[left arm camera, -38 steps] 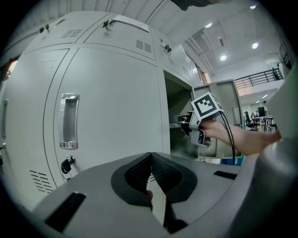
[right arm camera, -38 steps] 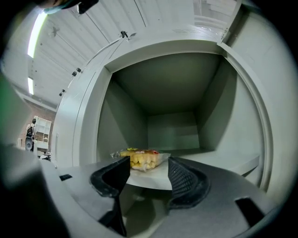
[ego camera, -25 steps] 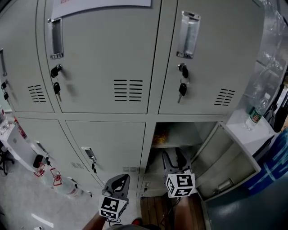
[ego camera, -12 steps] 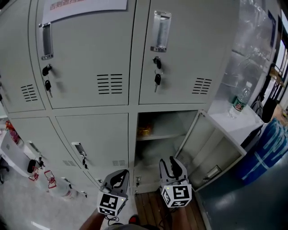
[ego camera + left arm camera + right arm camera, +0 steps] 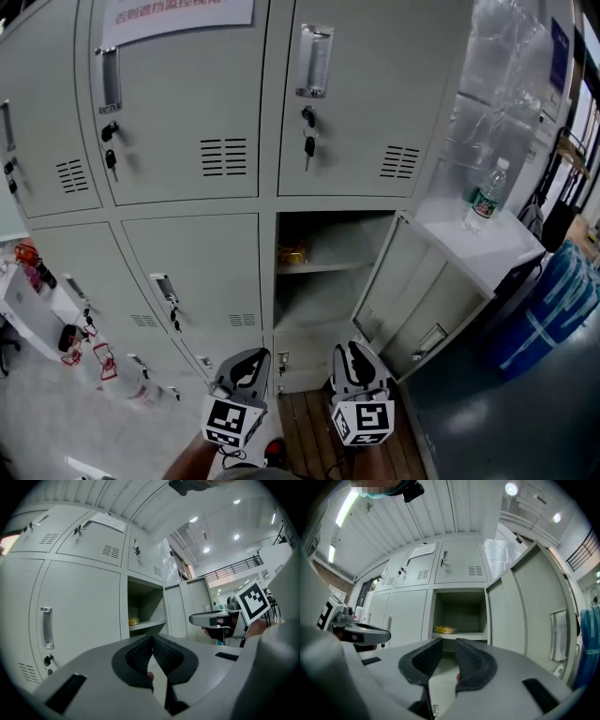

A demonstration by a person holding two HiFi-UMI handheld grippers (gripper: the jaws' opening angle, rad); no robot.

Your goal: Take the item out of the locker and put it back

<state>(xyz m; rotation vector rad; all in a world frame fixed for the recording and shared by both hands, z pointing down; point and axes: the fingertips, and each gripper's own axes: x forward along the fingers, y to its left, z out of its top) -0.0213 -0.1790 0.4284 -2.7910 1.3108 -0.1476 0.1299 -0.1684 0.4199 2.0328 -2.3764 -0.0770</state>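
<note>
The open locker (image 5: 328, 281) has a small yellow packaged item (image 5: 293, 254) lying at the left of its shelf; the same item (image 5: 444, 630) shows in the right gripper view and, far off, in the left gripper view (image 5: 133, 620). My right gripper (image 5: 356, 361) hangs low in front of the opening, well short of the item. Its jaws are closing, a narrow gap remains and nothing is between them (image 5: 449, 641). My left gripper (image 5: 246, 367) sits beside it to the left, shut and empty (image 5: 152, 637).
The locker's door (image 5: 422, 300) swings out to the right. A water bottle (image 5: 480, 199) stands on a white ledge (image 5: 506, 253) beyond it, with a blue bin (image 5: 553, 309) further right. Closed lockers with keys (image 5: 308, 145) surround the opening.
The right gripper has drawn back and down from the locker opening and its jaws have narrowed. The view has pulled back; the left gripper has barely moved.
</note>
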